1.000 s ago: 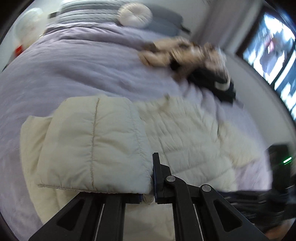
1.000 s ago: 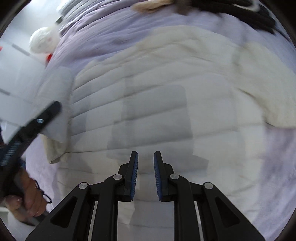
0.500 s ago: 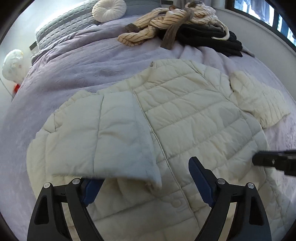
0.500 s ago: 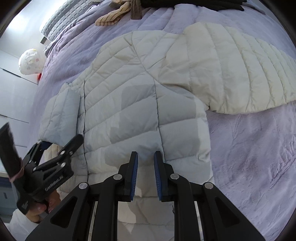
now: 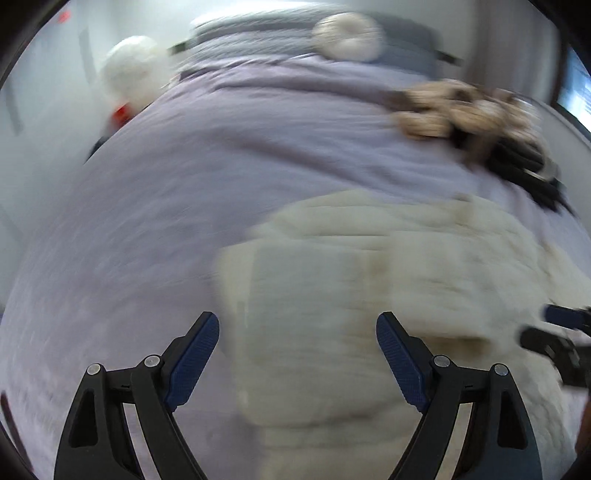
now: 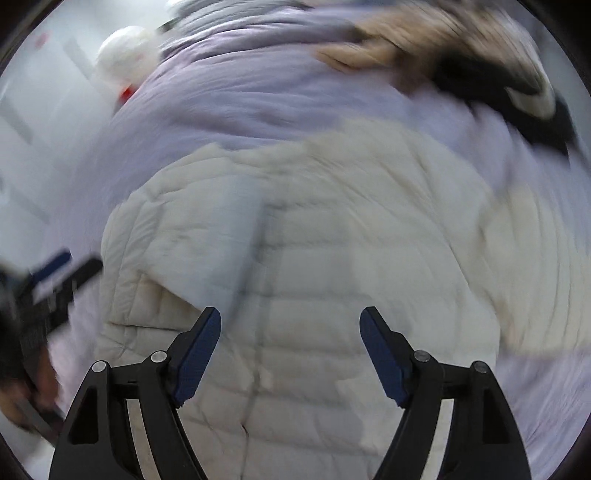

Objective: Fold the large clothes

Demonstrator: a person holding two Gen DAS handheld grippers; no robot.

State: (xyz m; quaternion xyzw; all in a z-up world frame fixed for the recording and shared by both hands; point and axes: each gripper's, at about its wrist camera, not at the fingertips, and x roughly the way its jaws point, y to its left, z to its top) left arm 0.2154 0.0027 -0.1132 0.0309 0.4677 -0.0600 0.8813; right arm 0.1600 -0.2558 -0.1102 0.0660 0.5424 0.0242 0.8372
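A cream quilted jacket (image 6: 314,266) lies spread flat on the lilac bedspread (image 5: 184,177), and everything else is placed from it. Both views are blurred.

The right gripper (image 6: 290,350) hangs above the jacket's lower middle, its jaws having just swung wide apart; only the jacket's quilted panels show in the gap below them, and the blue pads press on nothing. The central seam of the jacket runs up just left of the midline between the pads.

The left gripper (image 5: 297,356) stands over the jacket's left edge, jaws spread wide and holding nothing. Its left pad is over bare bedspread just outside the jacket, its right pad over the folded-in sleeve (image 5: 306,280), which lies across the jacket's left side. In the right wrist view the same gripper (image 6: 55,280) shows just off the jacket's left edge, with a hand (image 6: 22,391) below it.

Beyond the jacket's collar end lies a heap of tan striped and black clothes (image 5: 480,122). Farther up are a round cushion (image 5: 345,35) and a white plush toy (image 5: 129,77).
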